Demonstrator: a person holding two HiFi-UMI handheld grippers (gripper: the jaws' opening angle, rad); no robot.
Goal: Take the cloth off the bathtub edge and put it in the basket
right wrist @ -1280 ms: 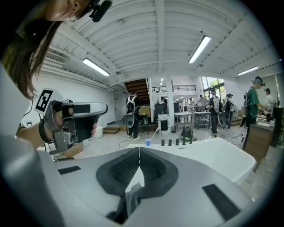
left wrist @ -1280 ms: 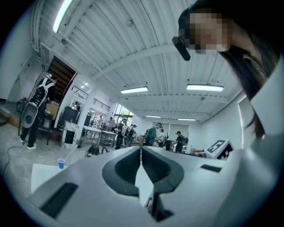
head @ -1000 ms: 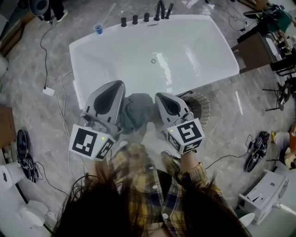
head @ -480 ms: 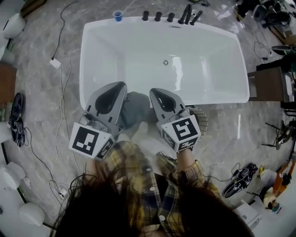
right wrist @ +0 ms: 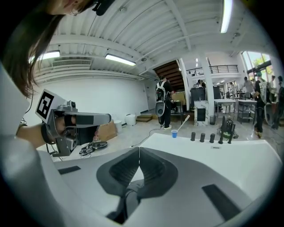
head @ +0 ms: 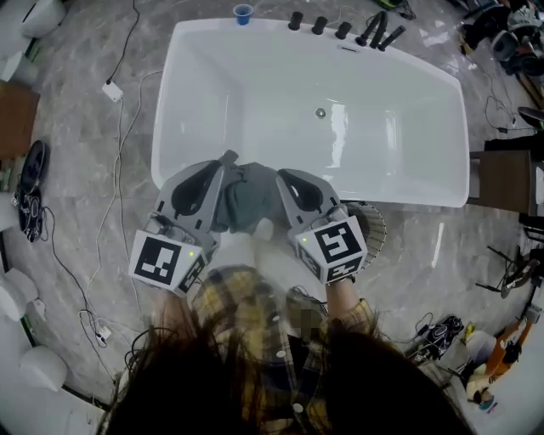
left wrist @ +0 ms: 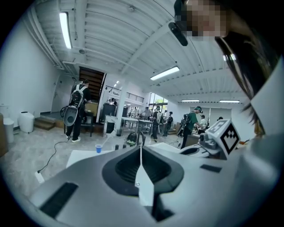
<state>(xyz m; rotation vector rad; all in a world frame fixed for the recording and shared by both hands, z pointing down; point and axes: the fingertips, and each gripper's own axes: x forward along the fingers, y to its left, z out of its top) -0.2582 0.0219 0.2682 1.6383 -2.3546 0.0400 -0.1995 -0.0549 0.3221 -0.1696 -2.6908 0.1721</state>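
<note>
A grey cloth (head: 246, 200) hangs crumpled over the near rim of the white bathtub (head: 255, 85), seen in the head view. My left gripper (head: 226, 159) sits just left of the cloth and my right gripper (head: 280, 176) just right of it, both pointing over the rim. Each one's jaws meet at the tips with nothing between them, as shown in the left gripper view (left wrist: 141, 148) and the right gripper view (right wrist: 139, 150). The round ribbed basket (head: 374, 225) stands on the floor by the tub, partly hidden behind my right gripper.
A blue cup (head: 243, 13) and black taps (head: 340, 28) line the tub's far rim. Cables (head: 110, 212), shoes and gear lie on the marble floor around the tub. A dark table (head: 501, 180) stands at the right. People stand far off in the room (left wrist: 77, 111).
Both grippers have sunk and tipped downward toward the tub's near rim, closing in on either side of the cloth. The head view has swung, so the tub sits higher and more centred.
</note>
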